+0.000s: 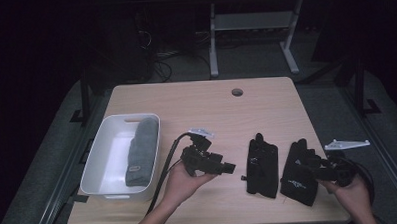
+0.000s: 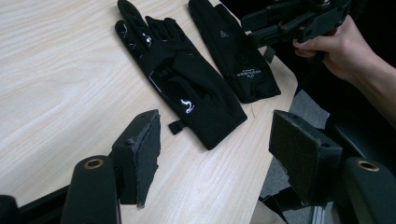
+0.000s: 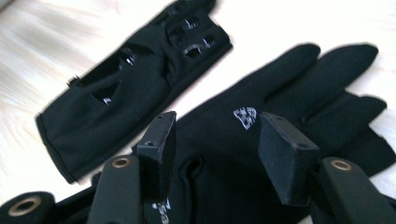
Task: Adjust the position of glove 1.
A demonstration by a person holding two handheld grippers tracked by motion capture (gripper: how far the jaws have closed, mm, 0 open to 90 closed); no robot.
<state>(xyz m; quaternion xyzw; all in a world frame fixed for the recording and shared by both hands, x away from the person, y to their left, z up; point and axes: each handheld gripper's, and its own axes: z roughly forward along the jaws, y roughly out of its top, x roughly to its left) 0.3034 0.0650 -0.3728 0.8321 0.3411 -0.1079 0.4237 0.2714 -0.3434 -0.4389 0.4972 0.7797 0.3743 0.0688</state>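
Observation:
Two black gloves lie flat on the wooden table, side by side at the front right. The left glove has shiny prints. The right glove carries a small white logo. My left gripper is open, held just above the table to the left of the left glove, jaws pointing at it. My right gripper is open too, hovering over the right glove's cuff with nothing between its jaws. It also appears in the left gripper view as the far gripper.
A white bin stands at the table's left side with a grey fabric piece lying inside. A round cable hole sits near the far edge. The table's right edge runs close beside the right glove.

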